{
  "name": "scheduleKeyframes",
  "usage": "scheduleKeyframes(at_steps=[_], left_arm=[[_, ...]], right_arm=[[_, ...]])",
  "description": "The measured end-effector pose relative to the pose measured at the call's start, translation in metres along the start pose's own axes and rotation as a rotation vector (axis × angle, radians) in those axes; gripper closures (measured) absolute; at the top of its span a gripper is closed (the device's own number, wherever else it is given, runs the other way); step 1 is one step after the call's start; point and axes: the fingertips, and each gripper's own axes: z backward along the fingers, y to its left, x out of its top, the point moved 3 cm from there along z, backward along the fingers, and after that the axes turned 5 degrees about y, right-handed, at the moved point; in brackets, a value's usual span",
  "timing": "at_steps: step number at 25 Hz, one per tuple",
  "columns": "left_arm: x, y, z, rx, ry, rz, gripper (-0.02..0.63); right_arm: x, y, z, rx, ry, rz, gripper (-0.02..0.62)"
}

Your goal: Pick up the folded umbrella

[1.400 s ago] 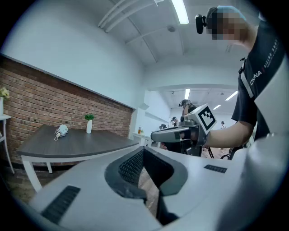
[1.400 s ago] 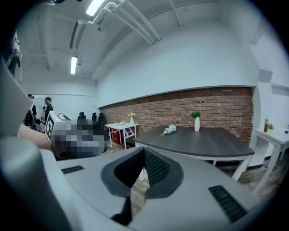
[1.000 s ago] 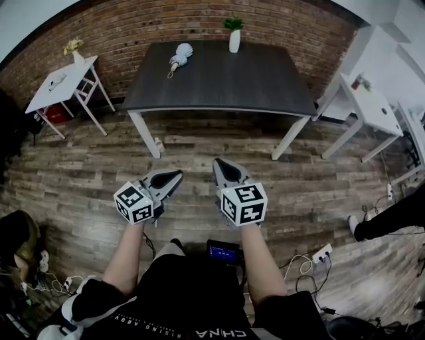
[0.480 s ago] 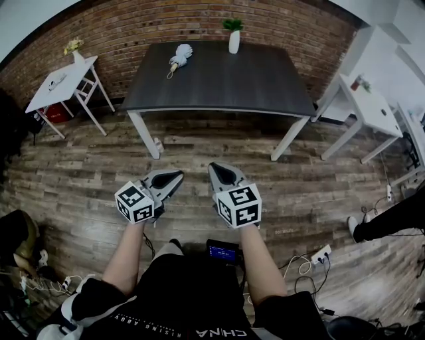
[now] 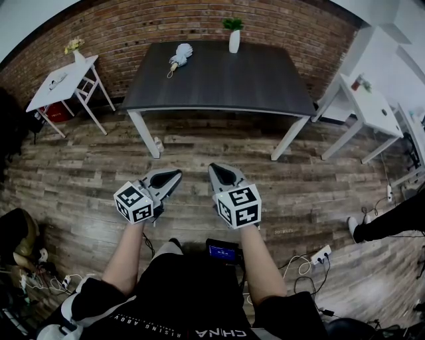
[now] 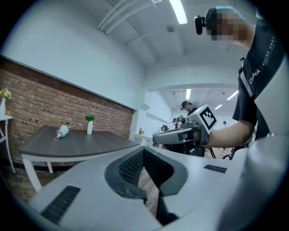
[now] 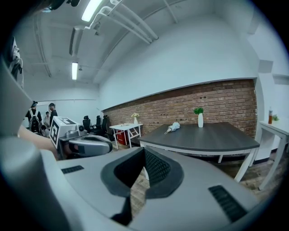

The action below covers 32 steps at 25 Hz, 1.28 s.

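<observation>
- The dark surface (image 5: 226,83) is standing on white legs against a red brick wall (image 5: 159,23), and most of its top is lying bare.
- The folded umbrella (image 5: 179,56), pale with a looped strap, is lying on the surface near its back left corner, close to the wall.
- A white vase (image 5: 234,41) with a green sprig is standing upright at the back edge of the surface, to the right of the umbrella and well apart from it.
- A small white table (image 5: 63,83) bearing a vase of yellow flowers (image 5: 73,46) is standing to the left of the surface, with a red box (image 5: 56,113) beneath it.
- Another white table (image 5: 372,106) is standing to the right of the surface.
- A plank floor (image 5: 86,172) is stretching out in front of the surface, and a power strip (image 5: 322,254) is lying on it farther away from the surface.
- The left tongs (image 5: 174,176) are hovering over the floor well short of the surface's front edge, closed tip to tip and gripping nothing.
- The right tongs (image 5: 216,169) are hanging just beside them, also in front of the surface, with their tips meeting and nothing between them.
- Strip lights (image 7: 92,9) are glowing on the white ceiling above the surface.
</observation>
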Motion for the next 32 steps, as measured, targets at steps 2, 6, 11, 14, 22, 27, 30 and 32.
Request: scheduleKeyframes(at_steps=[2, 6, 11, 14, 22, 27, 30, 32], left_arm=[[-0.001, -0.002, -0.002, 0.002, 0.001, 0.002, 0.604], [-0.003, -0.005, -0.005, 0.009, 0.005, 0.009, 0.604], [-0.004, -0.005, -0.004, 0.019, 0.014, 0.022, 0.604], [-0.007, 0.001, -0.002, 0.031, 0.013, 0.034, 0.603], [-0.012, 0.040, -0.008, 0.046, -0.019, 0.082, 0.603], [-0.004, 0.081, -0.022, 0.042, -0.035, 0.096, 0.604], [0.002, 0.111, -0.031, 0.039, -0.038, 0.101, 0.603], [0.006, 0.131, -0.036, 0.033, -0.039, 0.105, 0.603]], right_arm=[[-0.002, -0.002, 0.002, 0.000, 0.003, 0.000, 0.588], [-0.006, -0.009, 0.007, -0.002, 0.005, -0.005, 0.588], [-0.006, -0.016, 0.005, 0.002, 0.015, -0.015, 0.588], [-0.006, -0.019, -0.002, 0.006, 0.018, -0.015, 0.588], [-0.004, -0.030, -0.037, 0.020, 0.042, -0.016, 0.588], [0.010, -0.049, -0.066, 0.004, 0.066, 0.000, 0.588], [0.021, -0.064, -0.089, -0.007, 0.073, 0.001, 0.588], [0.030, -0.071, -0.107, -0.013, 0.079, 0.000, 0.588]])
